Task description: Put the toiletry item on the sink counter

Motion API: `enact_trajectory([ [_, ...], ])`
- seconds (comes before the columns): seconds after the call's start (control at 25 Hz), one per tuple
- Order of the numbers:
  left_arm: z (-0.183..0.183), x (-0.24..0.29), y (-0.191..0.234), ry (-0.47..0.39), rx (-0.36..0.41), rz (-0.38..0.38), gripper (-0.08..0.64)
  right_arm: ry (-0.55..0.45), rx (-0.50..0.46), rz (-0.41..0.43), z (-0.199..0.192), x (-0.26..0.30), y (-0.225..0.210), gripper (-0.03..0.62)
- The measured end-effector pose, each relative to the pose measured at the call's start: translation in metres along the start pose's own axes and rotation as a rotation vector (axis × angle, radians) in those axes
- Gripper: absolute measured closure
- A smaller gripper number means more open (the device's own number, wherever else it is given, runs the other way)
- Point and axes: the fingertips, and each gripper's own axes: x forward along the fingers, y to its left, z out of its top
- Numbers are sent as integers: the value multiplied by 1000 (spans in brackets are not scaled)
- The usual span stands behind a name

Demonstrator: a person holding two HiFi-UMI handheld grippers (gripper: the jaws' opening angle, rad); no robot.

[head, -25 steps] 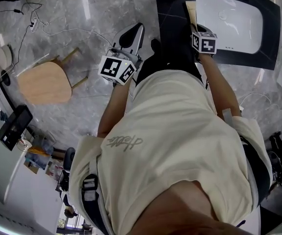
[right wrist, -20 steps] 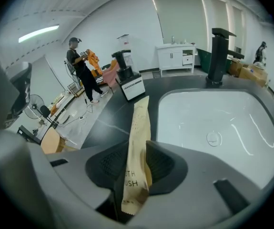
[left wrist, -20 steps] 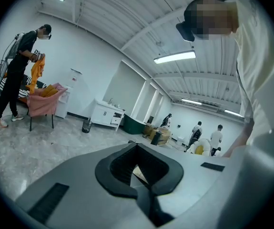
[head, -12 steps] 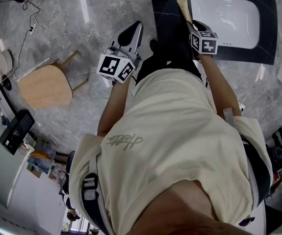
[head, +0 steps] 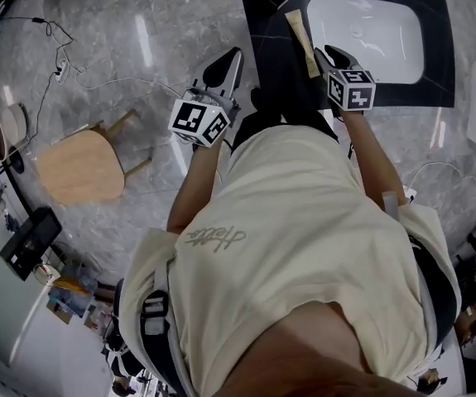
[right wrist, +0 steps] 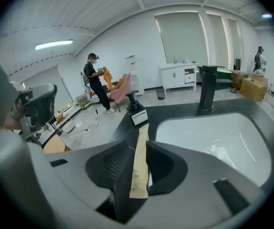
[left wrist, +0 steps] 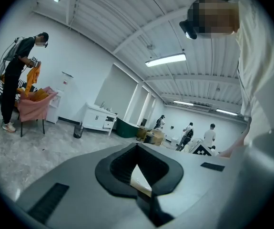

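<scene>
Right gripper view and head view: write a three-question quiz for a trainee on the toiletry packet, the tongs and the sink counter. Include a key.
1. True or false: the packet lies inside the white basin.
2. Pick one. The right tongs are:
A. shut with nothing between the jaws
B. open, with the packet between the jaws
C. clamped on the tap
3. Fill in: in the head view, the packet lies on the dark counter to the ___ of the basin.

Key: 1 false; 2 B; 3 left.
</scene>
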Motion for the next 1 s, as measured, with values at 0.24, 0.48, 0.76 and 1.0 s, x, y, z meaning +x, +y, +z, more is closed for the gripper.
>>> enact_trajectory([
  [0.24,16,-3,-21,-26,48,-3,557,-70,-59,23,11,-32,6,550],
  [0.48,33,-11,-34,-64,88,28,557,-145,-137,34,30,-56,3,597],
  [0.76,58,-11,-46,-97,125,39,557,-253,-159,64,65,-95,3,597],
  [1.0,90,-1,-62,-147,159,5,557,-345,-170,80,104,-121,-2,597],
])
